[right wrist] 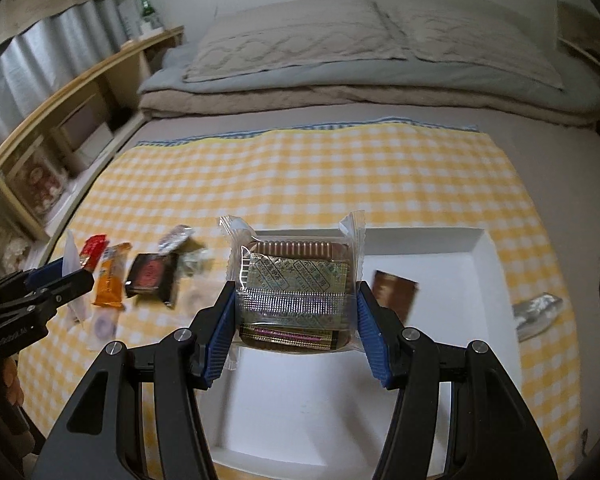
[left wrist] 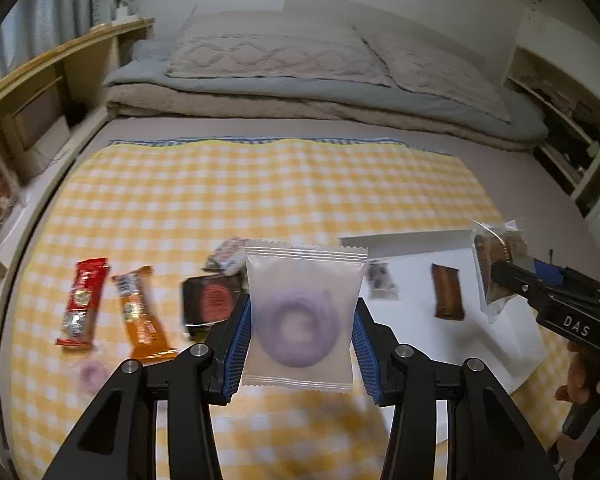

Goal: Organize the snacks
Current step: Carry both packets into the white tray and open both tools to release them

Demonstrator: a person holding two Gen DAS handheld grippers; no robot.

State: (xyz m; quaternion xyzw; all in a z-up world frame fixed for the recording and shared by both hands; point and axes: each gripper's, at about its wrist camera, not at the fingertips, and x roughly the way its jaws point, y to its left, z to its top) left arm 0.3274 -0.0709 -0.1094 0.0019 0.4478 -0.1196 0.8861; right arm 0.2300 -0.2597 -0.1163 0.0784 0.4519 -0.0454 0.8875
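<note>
Two snacks are held aloft. The left gripper (left wrist: 302, 320) clamps one frosted packet (left wrist: 303, 312) showing a purple ring inside, above the yellow checked cloth (left wrist: 260, 192). The right gripper (right wrist: 296, 316) clamps one clear-wrapped brown cake (right wrist: 296, 276) with a sachet, over the white tray (right wrist: 440, 248). One brown bar (right wrist: 394, 294) lies in the tray. On the cloth at left: one red packet (left wrist: 83, 300), one orange packet (left wrist: 140, 312), one dark square packet (left wrist: 212, 300). One silver wrapper (right wrist: 538, 314) lies just right of the tray.
</note>
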